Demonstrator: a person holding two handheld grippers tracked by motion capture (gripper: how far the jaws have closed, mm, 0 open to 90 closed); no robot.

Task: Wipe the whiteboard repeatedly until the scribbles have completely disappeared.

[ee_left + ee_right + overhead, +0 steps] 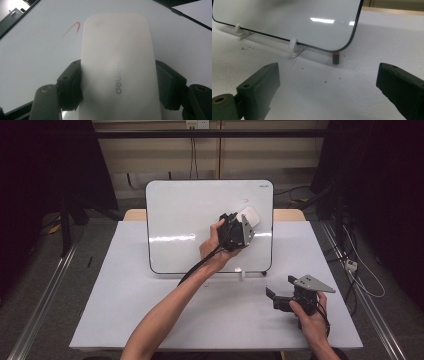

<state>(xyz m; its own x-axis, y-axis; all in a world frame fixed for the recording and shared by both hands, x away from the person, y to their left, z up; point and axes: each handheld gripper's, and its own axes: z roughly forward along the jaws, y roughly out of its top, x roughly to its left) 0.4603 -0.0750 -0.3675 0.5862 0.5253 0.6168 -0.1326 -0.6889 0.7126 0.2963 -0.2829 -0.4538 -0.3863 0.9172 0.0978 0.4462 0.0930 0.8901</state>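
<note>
A whiteboard (190, 220) leans upright on small white stands at the back of the table. My left gripper (243, 222) is shut on a white board eraser (249, 215), held against the board's upper right area. In the left gripper view the white eraser (117, 65) sits squeezed between both black pads, and a short red stroke (72, 28) remains on the board (35, 57) just past it. Low over the table's right front, my right gripper (280, 287) stands open, its jaws wide apart with nothing between them. It faces the board's lower corner (352, 37).
A small black and red cap-like piece (335, 57) lies on the white table (150, 310) by the board's lower right corner. White clip stands (293, 46) prop the board's bottom edge. Dark floor and cables surround the table.
</note>
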